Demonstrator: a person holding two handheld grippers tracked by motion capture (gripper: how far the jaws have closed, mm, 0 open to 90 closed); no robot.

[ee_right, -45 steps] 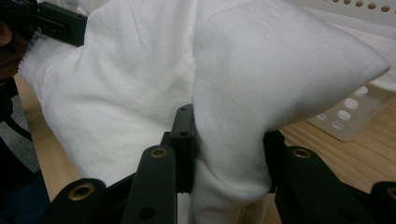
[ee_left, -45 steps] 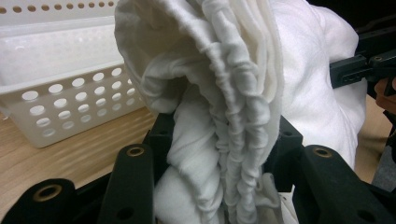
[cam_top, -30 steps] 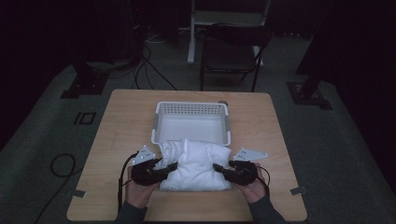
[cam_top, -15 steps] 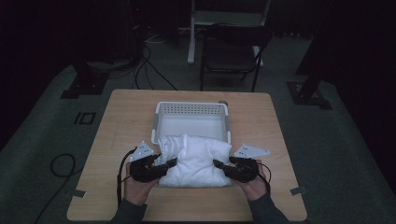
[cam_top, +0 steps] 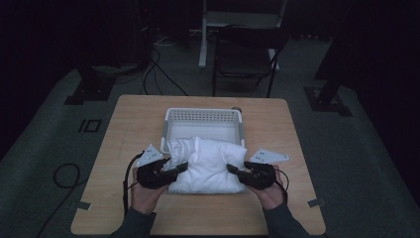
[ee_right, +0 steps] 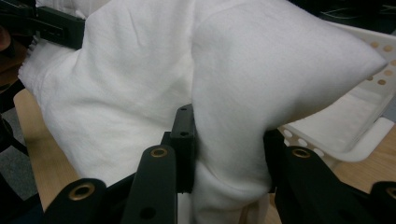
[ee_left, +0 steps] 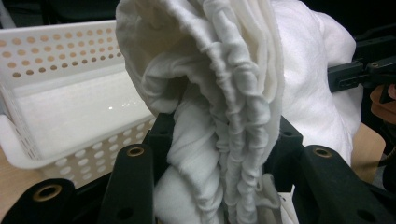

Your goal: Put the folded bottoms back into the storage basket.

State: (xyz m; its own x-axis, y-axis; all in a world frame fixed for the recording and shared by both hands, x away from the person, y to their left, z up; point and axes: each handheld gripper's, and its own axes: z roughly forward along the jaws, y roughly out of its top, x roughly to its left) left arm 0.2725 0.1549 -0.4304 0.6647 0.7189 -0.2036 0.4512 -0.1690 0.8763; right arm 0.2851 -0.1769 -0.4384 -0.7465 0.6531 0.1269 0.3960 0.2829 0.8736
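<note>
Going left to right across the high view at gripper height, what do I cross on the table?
Table edge → left gripper, clamped on the cloth's gathered end → white cloth bundle → right gripper, clamped on the cloth's other end → bare table again.

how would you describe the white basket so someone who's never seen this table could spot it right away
Start at the wooden table and look to the middle of its far half. There stands the white basket, a shallow plastic rectangle with rows of small holes in its walls. Unlike the soft white cloth bunched just in front of it between the two grippers, it is rigid, straight-edged and perforated.
</note>
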